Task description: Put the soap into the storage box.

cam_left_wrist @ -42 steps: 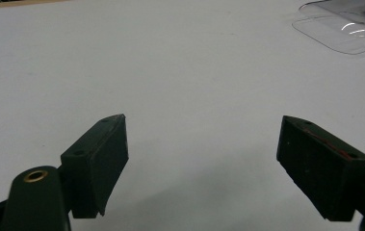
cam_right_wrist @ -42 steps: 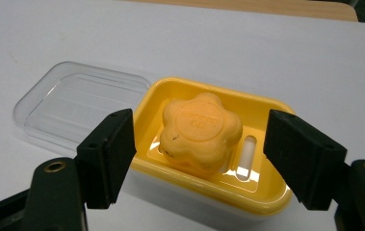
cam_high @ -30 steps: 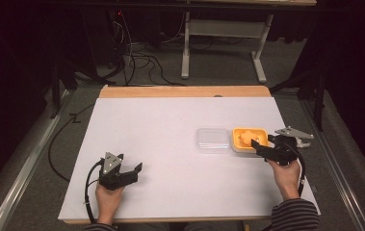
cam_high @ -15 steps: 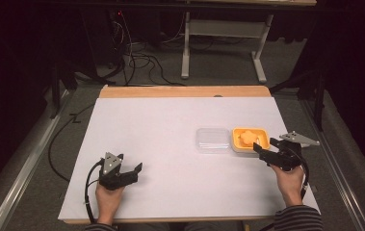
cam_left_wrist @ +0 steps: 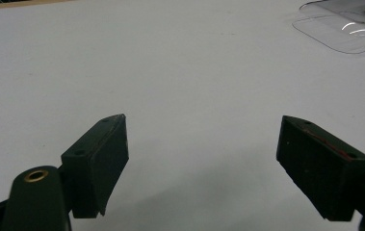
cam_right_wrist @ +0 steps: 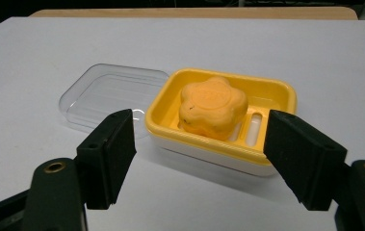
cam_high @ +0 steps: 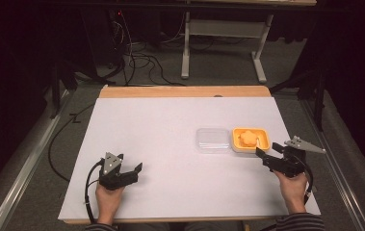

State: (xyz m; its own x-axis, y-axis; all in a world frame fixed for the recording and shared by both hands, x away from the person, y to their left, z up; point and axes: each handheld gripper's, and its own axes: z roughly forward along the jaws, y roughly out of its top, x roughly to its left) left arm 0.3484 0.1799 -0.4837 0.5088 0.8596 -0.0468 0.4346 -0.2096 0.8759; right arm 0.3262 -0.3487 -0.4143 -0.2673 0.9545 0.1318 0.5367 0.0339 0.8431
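Note:
A yellow soap dish point(cam_high: 262, 140) point(cam_right_wrist: 276, 94) rests on the white table at the right, holding an orange flower-shaped soap point(cam_high: 249, 138) point(cam_right_wrist: 212, 107). Its clear plastic lid point(cam_high: 213, 140) point(cam_right_wrist: 108, 94) point(cam_left_wrist: 348, 29) lies flat just left of the dish. My right gripper point(cam_high: 267, 155) point(cam_right_wrist: 199, 161) stands open a little in front of the dish, jaws wide and empty, pointing at it. Near the front left my left gripper point(cam_high: 135, 172) point(cam_left_wrist: 204, 163) is open and empty, low over bare table, with the lid far off toward its upper right.
The white table top point(cam_high: 170, 130) has a wooden strip point(cam_high: 185, 91) along its far edge. Beyond it are a metal stand point(cam_high: 223, 43) and cables on the floor. A black cable point(cam_high: 62, 139) trails off the table's left side.
My right gripper has drawn back from the soap dish toward the table's front right. The left gripper has stayed put.

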